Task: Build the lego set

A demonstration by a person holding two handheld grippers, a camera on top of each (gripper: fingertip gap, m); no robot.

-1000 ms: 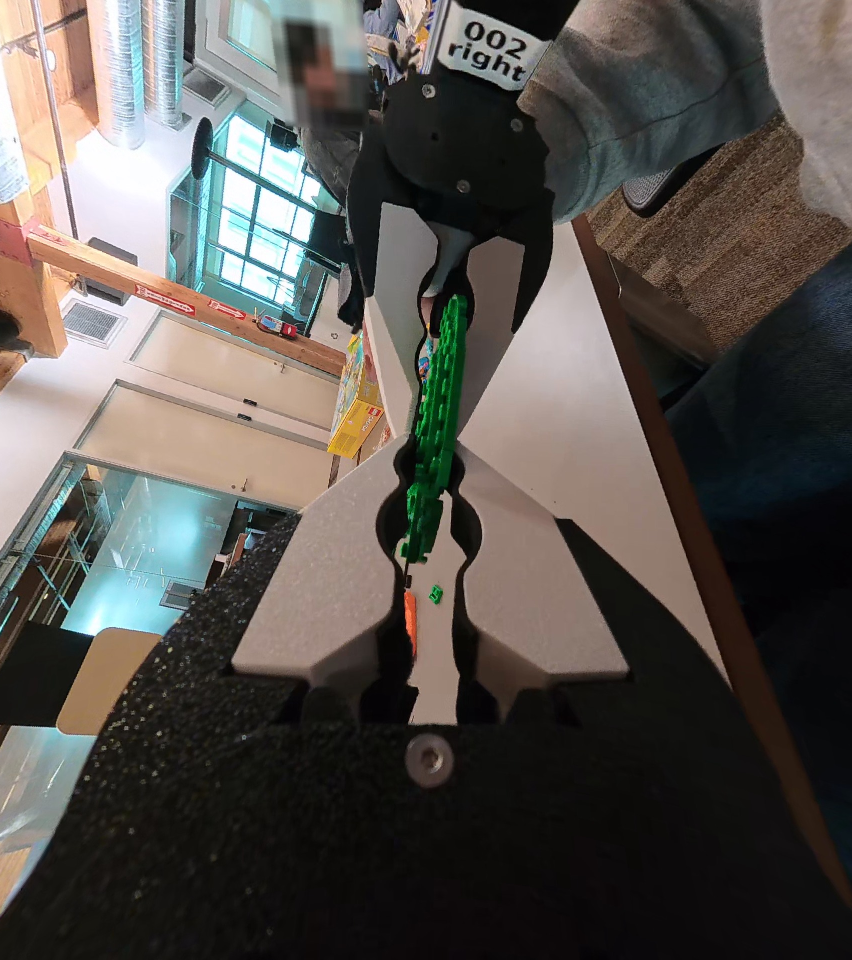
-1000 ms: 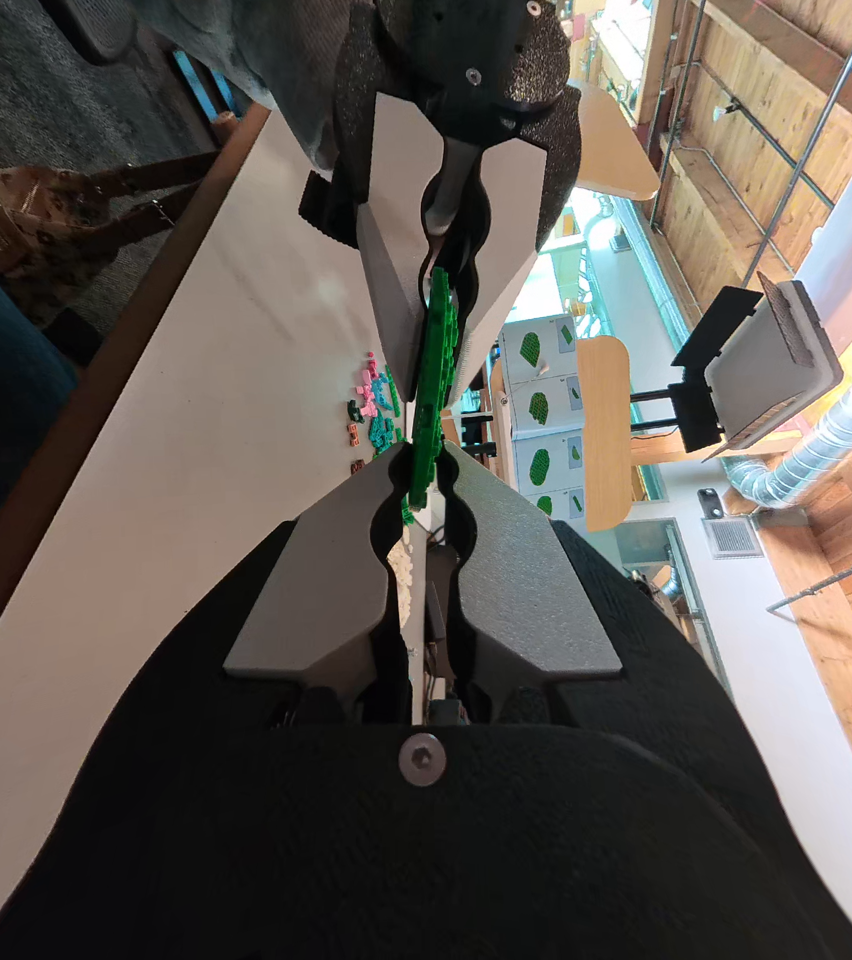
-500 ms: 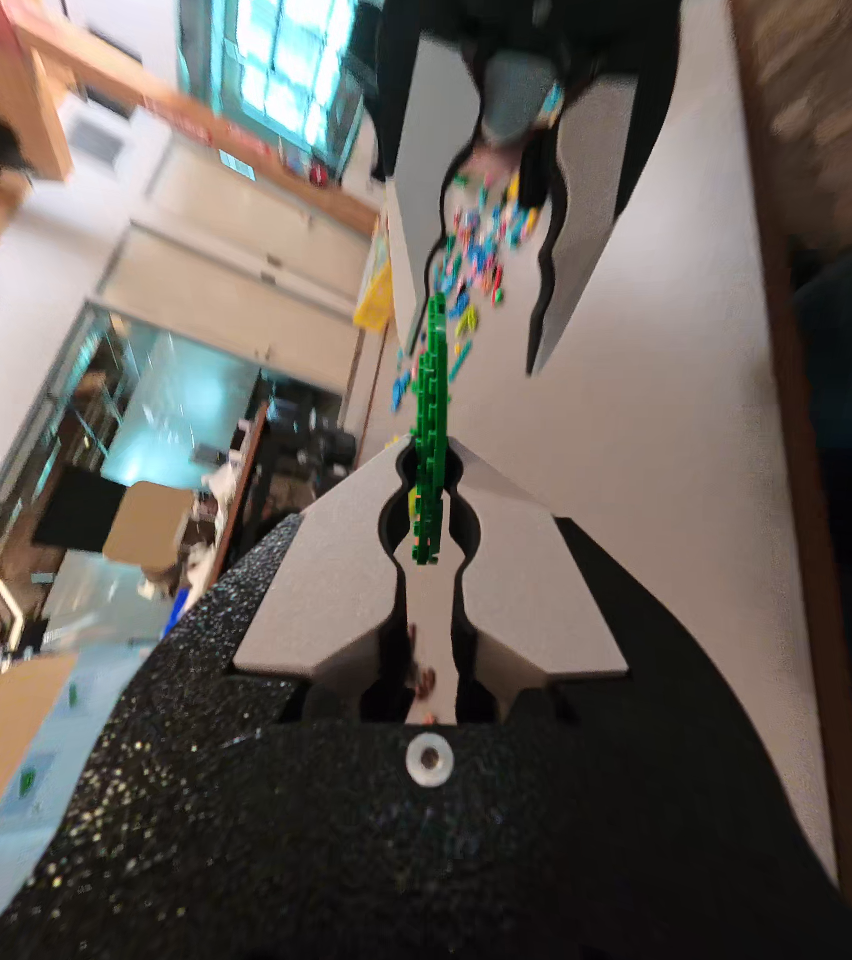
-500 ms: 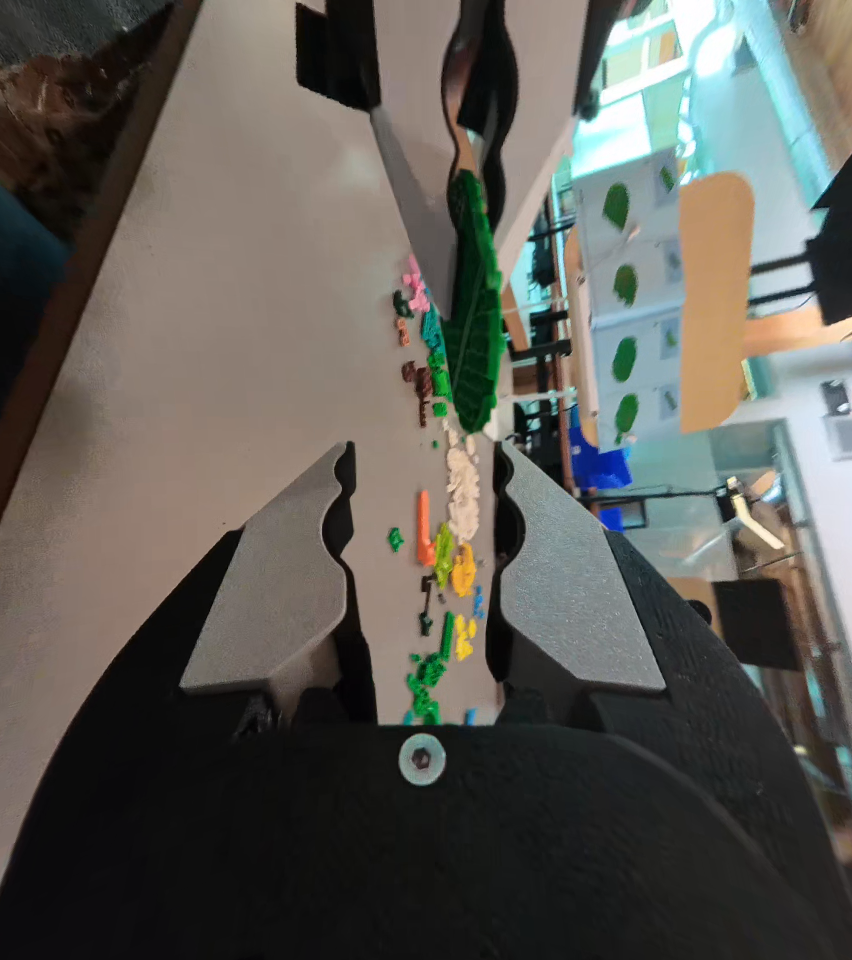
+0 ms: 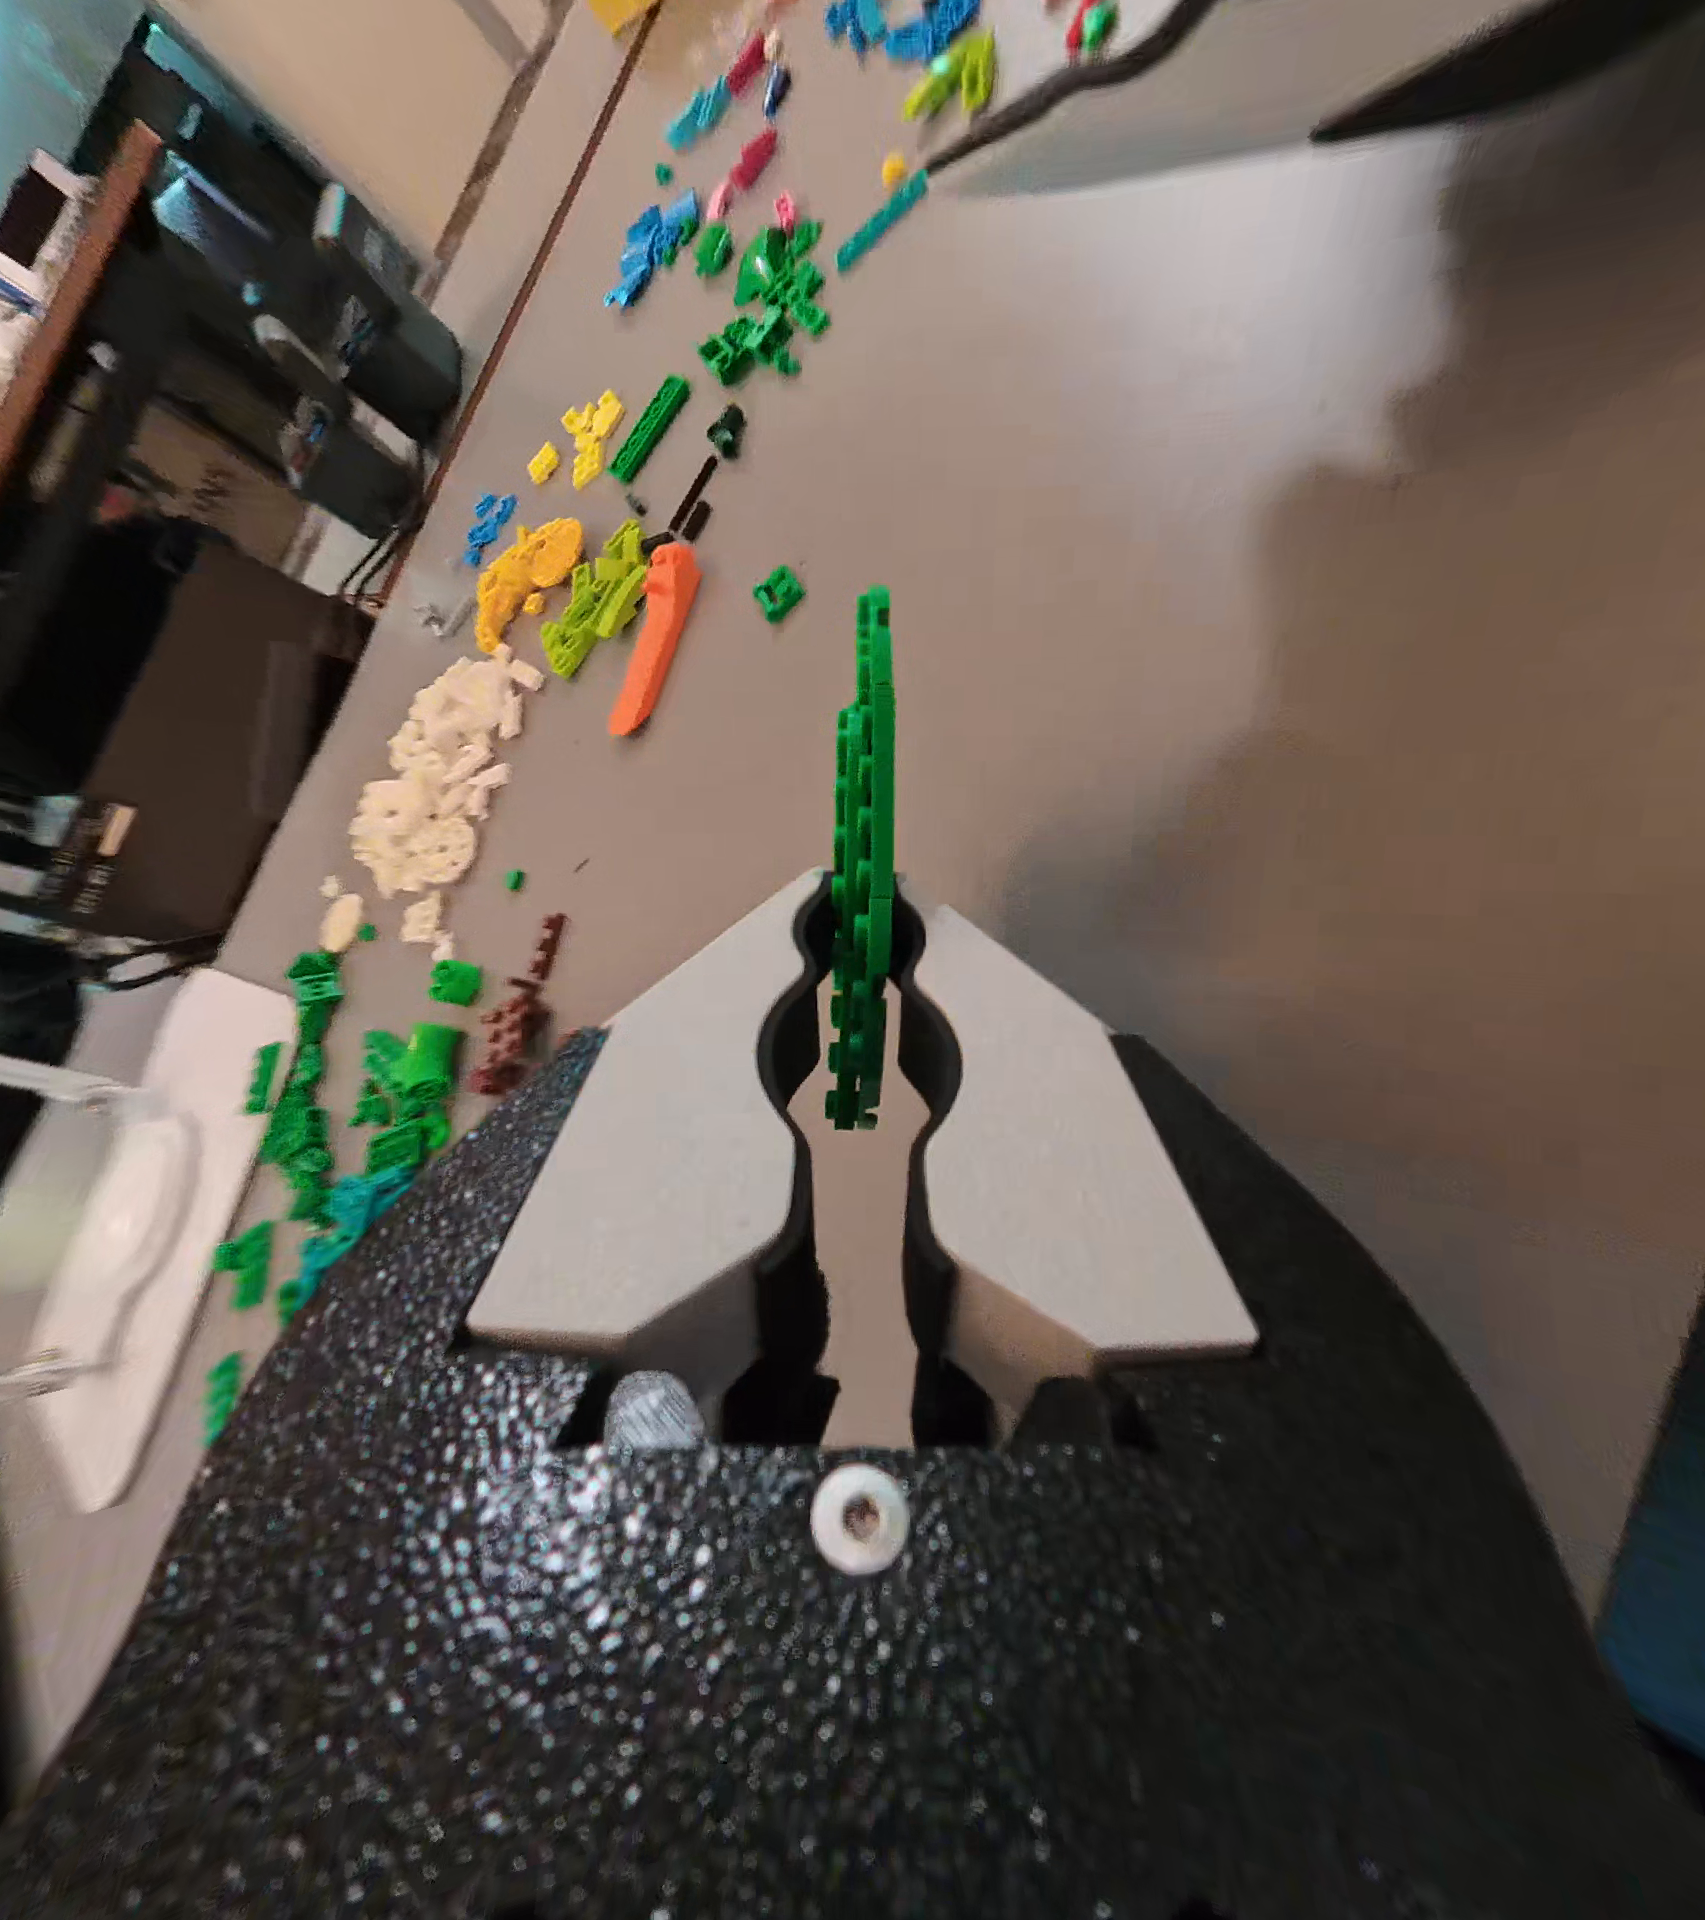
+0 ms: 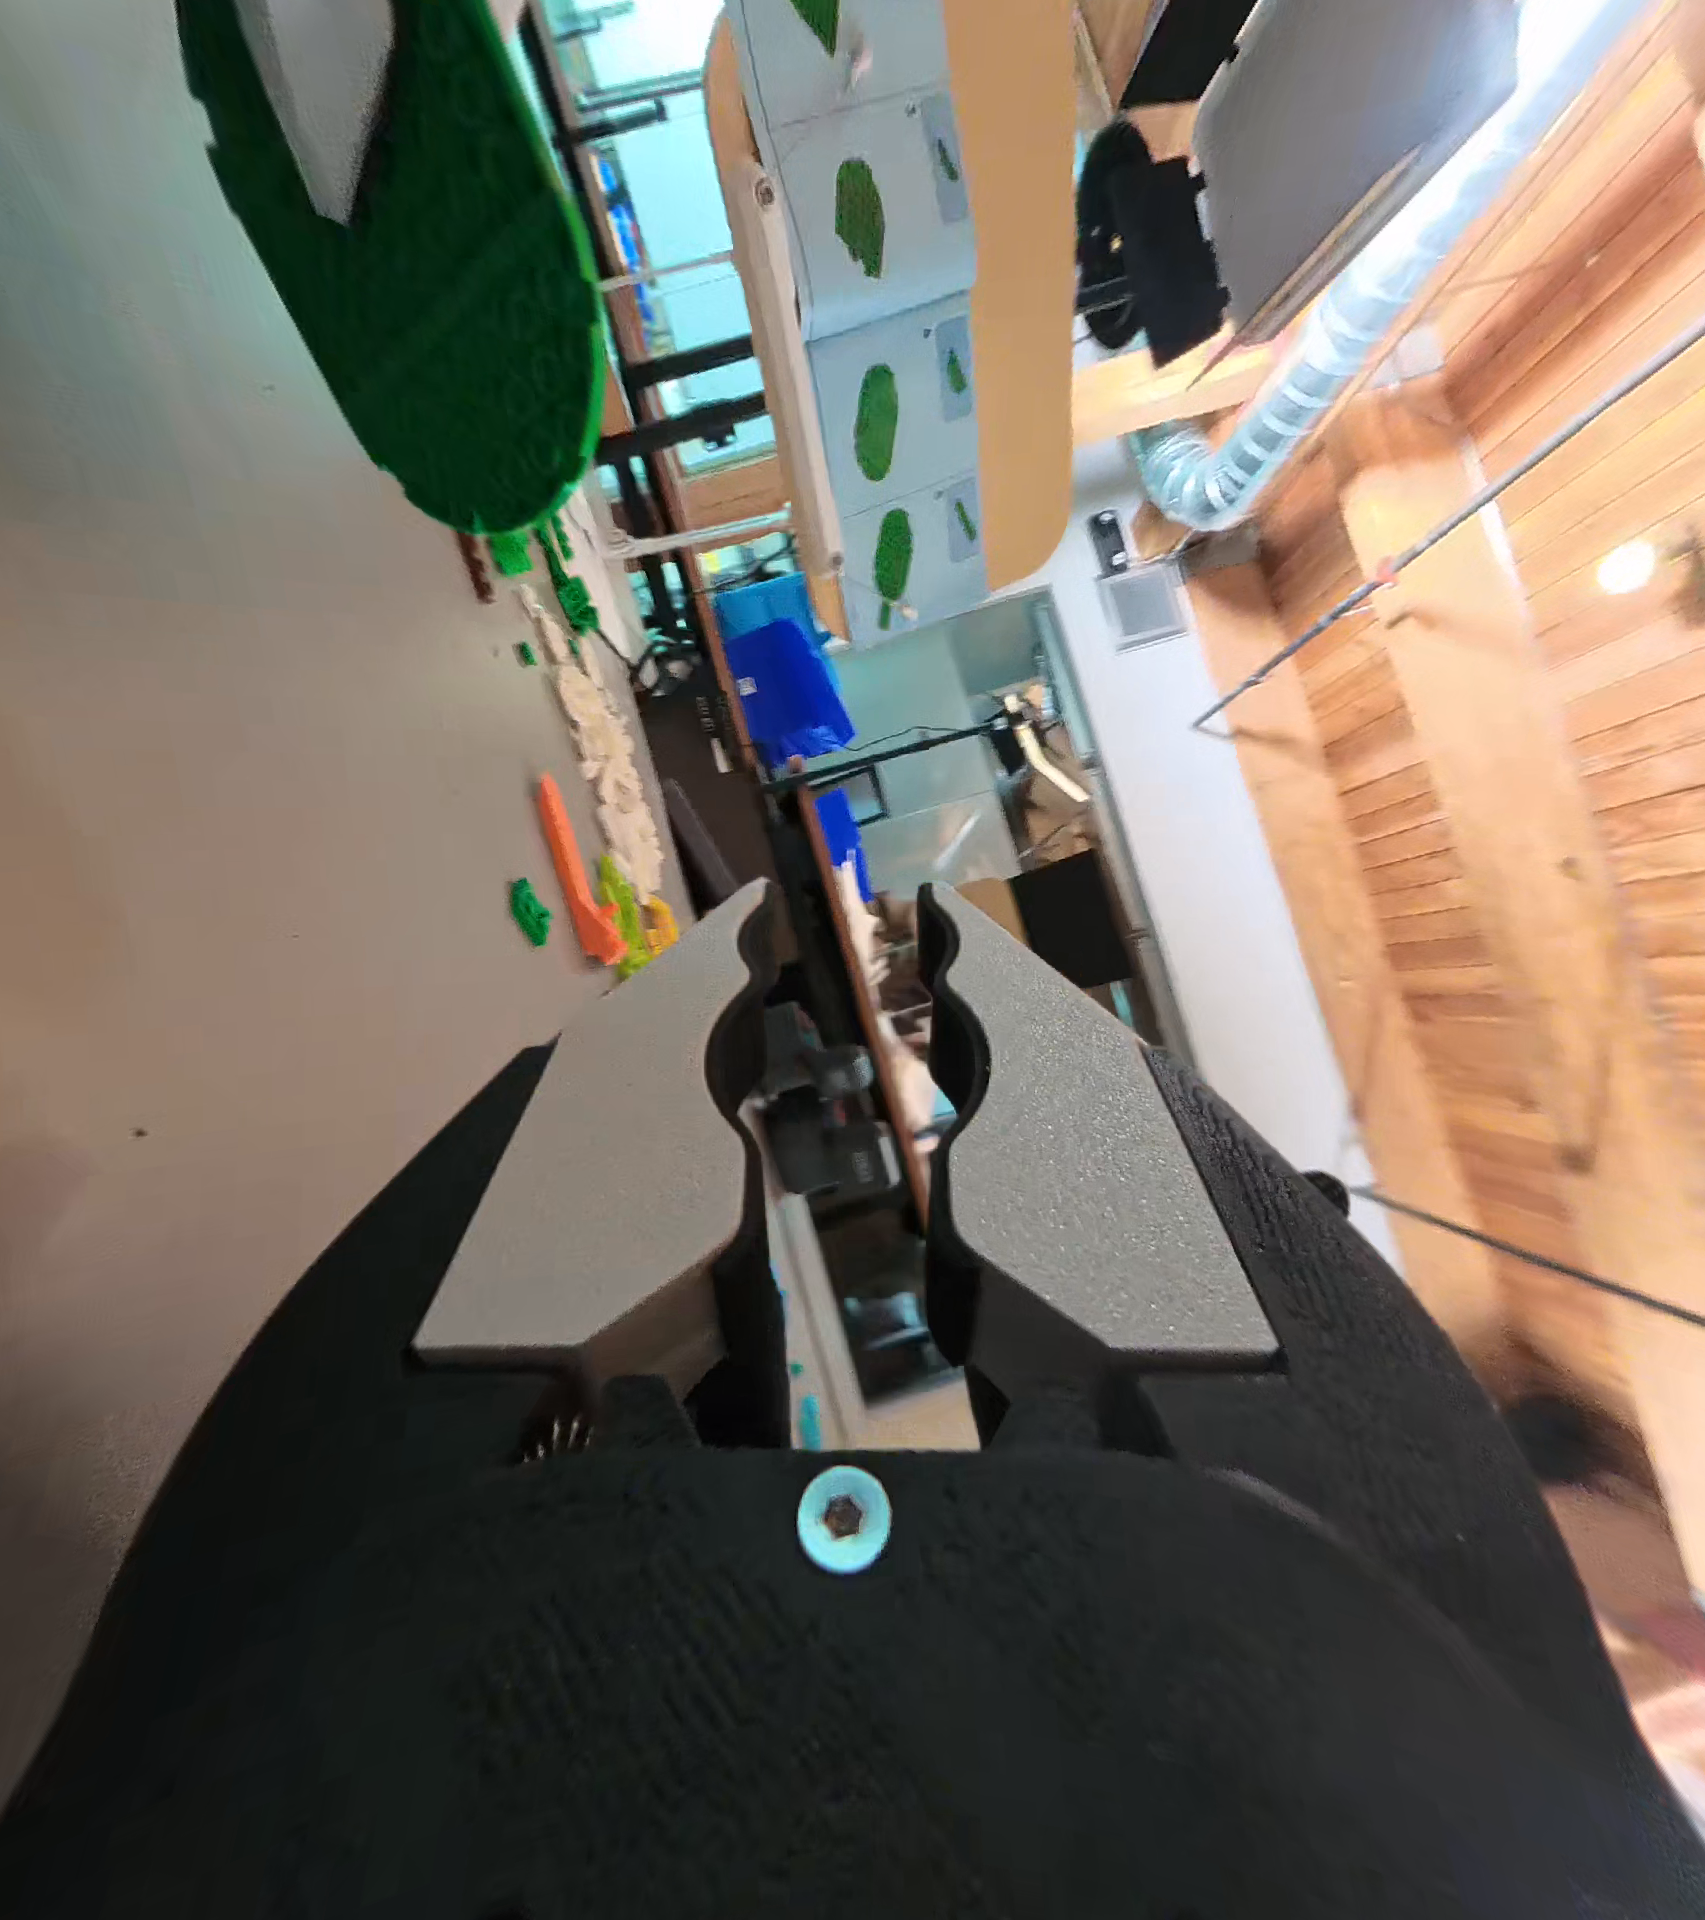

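Right gripper (image 6: 843, 914) had let go of green plate (image 5: 867, 821) since a second ago and pulled away; I saw its jaws narrow, bare, hanging past table (image 5: 1139, 623) edge. Left gripper (image 5: 863, 899) kept plate pinched edge-on between both pads, upright above table. Loose bricks lay left of it: orange piece (image 5: 659, 649), white pile (image 5: 437, 779), green bits (image 5: 760, 312).
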